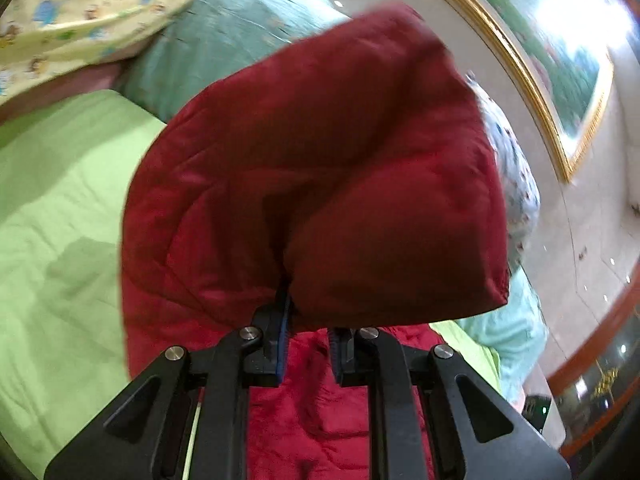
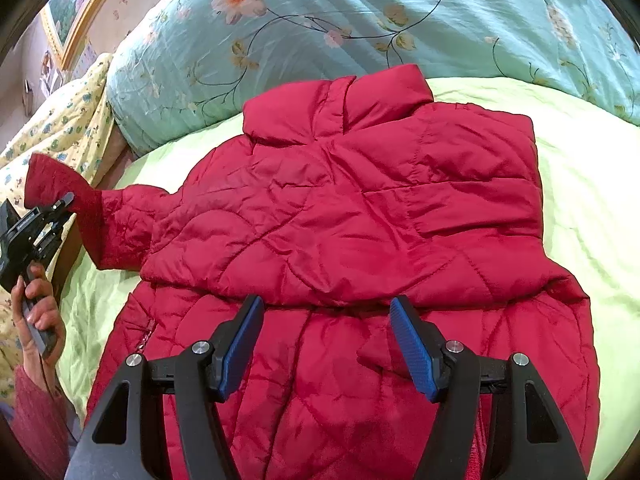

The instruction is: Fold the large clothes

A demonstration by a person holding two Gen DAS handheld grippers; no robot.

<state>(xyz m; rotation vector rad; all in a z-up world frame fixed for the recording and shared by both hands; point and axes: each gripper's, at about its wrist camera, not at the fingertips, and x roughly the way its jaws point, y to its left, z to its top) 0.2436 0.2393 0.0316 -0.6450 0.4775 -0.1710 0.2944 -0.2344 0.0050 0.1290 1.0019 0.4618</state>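
Observation:
A red quilted puffer jacket (image 2: 340, 216) lies spread on a light green bed sheet (image 2: 580, 200), collar toward the far side. Its right-hand sleeve is folded across the body. My left gripper (image 1: 306, 308) is shut on the cuff end of the left sleeve (image 1: 320, 168) and holds it raised above the bed; in the right wrist view this gripper (image 2: 66, 200) shows at the far left with the lifted sleeve (image 2: 60, 184). My right gripper (image 2: 326, 320) is open and empty, hovering over the jacket's lower half near the folded sleeve's edge.
A teal floral quilt (image 2: 360, 20) is bunched along the far side of the bed. A yellow printed blanket (image 2: 60, 128) lies at the left. A gold-framed picture (image 1: 540, 60) hangs on the wall. The person's hand (image 2: 40, 312) holds the left gripper's handle.

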